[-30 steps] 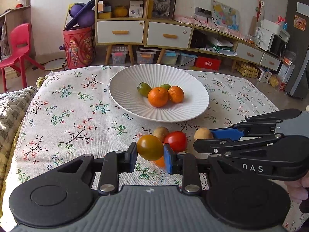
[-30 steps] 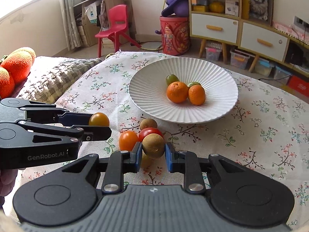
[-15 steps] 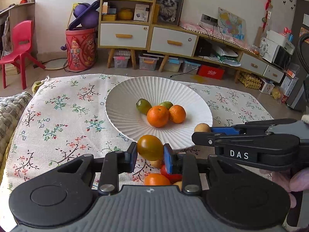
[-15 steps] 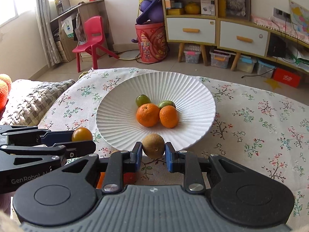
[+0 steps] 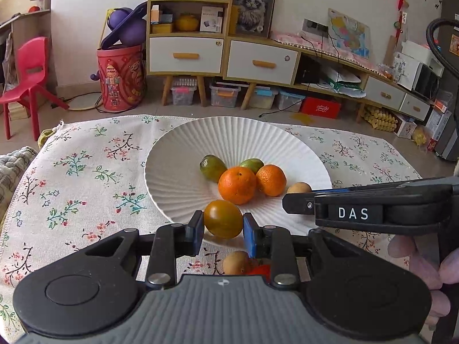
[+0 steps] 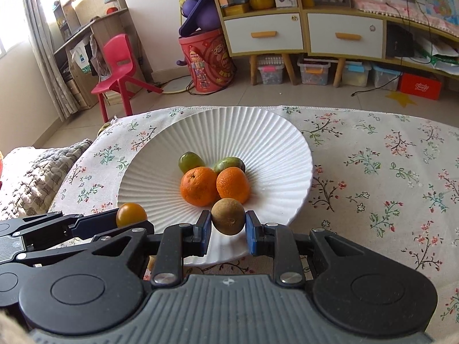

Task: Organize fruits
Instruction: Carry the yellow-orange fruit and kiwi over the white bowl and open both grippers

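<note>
Left wrist view has the left gripper (image 5: 223,225) pinching a yellow-orange tomato (image 5: 223,218) between its blue pads, hanging over the near rim of the white ribbed plate (image 5: 178,177). The right gripper (image 6: 228,226) is doing the same thing with a brown round fruit (image 6: 228,216), clamped tight, also over the plate's near edge, just beside the left one. Already in the plate: two oranges (image 5: 237,185) touching each other, with two green fruits (image 5: 212,167) right behind them. On the floral tablecloth (image 5: 86,177) under the left gripper there's another brown fruit (image 5: 235,262) and something red (image 5: 259,269), mostly hidden.
</note>
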{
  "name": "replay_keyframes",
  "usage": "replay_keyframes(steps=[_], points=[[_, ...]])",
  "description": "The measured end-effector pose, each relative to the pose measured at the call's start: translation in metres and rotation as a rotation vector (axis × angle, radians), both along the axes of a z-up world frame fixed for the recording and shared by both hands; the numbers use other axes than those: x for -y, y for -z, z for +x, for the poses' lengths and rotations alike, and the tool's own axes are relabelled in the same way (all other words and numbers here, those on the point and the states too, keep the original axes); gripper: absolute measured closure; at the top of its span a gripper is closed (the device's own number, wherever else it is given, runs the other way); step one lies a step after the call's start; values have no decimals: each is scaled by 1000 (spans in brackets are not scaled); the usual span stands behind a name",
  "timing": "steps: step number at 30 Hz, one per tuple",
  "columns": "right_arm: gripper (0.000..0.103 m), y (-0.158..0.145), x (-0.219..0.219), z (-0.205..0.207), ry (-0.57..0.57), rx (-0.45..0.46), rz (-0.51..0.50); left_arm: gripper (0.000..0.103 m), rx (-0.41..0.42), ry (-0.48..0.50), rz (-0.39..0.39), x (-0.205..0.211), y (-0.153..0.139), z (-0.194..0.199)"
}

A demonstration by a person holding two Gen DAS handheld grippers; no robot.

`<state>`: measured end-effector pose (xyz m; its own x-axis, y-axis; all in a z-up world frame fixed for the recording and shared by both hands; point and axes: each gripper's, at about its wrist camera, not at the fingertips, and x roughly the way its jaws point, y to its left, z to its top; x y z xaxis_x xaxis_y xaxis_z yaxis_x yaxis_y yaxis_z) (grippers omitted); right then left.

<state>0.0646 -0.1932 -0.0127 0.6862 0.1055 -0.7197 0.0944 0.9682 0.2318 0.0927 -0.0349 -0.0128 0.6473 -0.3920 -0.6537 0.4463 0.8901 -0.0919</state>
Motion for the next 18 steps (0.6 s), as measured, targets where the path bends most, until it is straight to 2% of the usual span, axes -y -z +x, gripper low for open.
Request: replay_keyframes(steps=[18], points=[[80, 3, 5, 7, 41, 7, 40, 93, -15, -3, -23, 17, 7, 5]])
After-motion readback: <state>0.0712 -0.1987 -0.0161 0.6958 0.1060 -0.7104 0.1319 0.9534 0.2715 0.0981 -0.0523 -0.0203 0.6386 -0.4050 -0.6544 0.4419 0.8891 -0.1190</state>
